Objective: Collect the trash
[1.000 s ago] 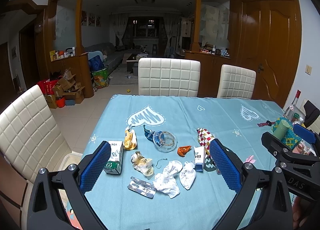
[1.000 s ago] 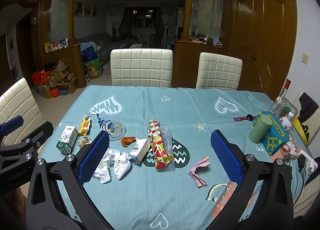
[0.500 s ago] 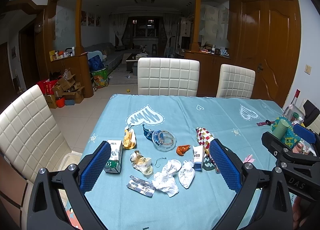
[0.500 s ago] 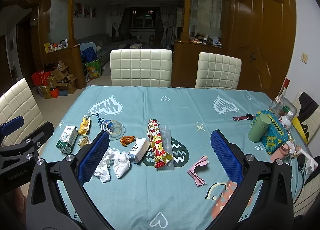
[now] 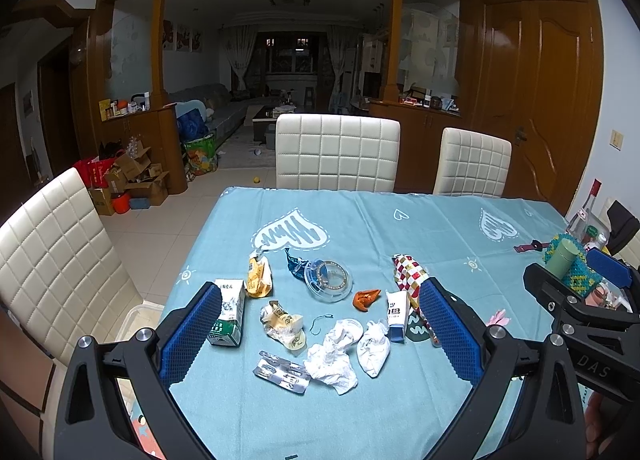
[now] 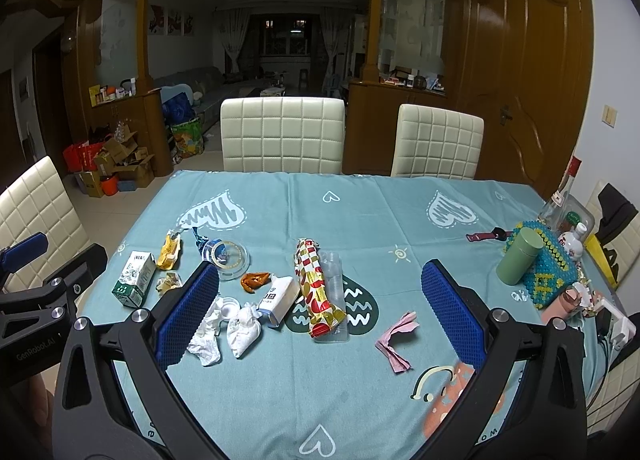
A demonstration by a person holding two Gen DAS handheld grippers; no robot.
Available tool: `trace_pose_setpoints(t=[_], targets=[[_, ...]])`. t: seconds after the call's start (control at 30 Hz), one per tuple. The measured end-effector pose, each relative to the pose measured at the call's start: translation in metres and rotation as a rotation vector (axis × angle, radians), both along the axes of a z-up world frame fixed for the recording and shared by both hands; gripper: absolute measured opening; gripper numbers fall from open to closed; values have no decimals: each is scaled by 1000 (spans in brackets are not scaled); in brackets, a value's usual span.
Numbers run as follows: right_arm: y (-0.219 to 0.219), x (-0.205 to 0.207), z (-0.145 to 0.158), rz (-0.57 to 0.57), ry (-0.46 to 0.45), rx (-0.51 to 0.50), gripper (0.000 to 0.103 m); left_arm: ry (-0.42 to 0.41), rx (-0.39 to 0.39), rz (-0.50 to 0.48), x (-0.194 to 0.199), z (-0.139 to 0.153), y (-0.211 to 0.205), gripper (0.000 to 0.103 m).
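Observation:
Trash lies scattered on the blue tablecloth (image 5: pixel 400 228). In the left wrist view I see a green-and-white milk carton (image 5: pixel 229 312), a yellow pouch (image 5: pixel 258 280), a clear round lid (image 5: pixel 329 280), crumpled white tissues (image 5: pixel 332 360), a blister pack (image 5: pixel 282 372) and a small white box (image 5: pixel 397 314). My left gripper (image 5: pixel 316 336) hangs open above the tissues, empty. In the right wrist view a red-checked wrapper (image 6: pixel 316 284) lies on a clear plastic cup stack (image 6: pixel 333 296), with pink paper (image 6: pixel 394 340) to the right. My right gripper (image 6: pixel 318 316) is open and empty above them.
Two white padded chairs (image 5: pixel 338 152) stand at the far side and one (image 5: pixel 52 260) at the left. A green cylinder (image 6: pixel 518 256), a beaded box (image 6: pixel 554 272), bottles and a watch (image 6: pixel 488 236) crowd the table's right end. Cardboard boxes sit on the floor at left.
Both views have shifted very slightly; the trash has drifted a little in frame. Both grippers stay open and nothing has been taken hold of.

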State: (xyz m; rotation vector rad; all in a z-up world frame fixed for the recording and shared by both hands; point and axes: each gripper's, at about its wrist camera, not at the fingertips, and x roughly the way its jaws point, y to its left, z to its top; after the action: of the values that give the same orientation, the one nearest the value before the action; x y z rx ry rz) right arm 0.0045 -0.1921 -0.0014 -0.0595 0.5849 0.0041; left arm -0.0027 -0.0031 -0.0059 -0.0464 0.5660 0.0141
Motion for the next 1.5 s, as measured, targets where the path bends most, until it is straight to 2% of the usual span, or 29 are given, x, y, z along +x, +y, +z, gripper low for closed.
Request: trace_pose_setpoints(t=[1.5], targets=[[0,2,0,2,15,9,100,20,-12,1,6,-5,0,96]])
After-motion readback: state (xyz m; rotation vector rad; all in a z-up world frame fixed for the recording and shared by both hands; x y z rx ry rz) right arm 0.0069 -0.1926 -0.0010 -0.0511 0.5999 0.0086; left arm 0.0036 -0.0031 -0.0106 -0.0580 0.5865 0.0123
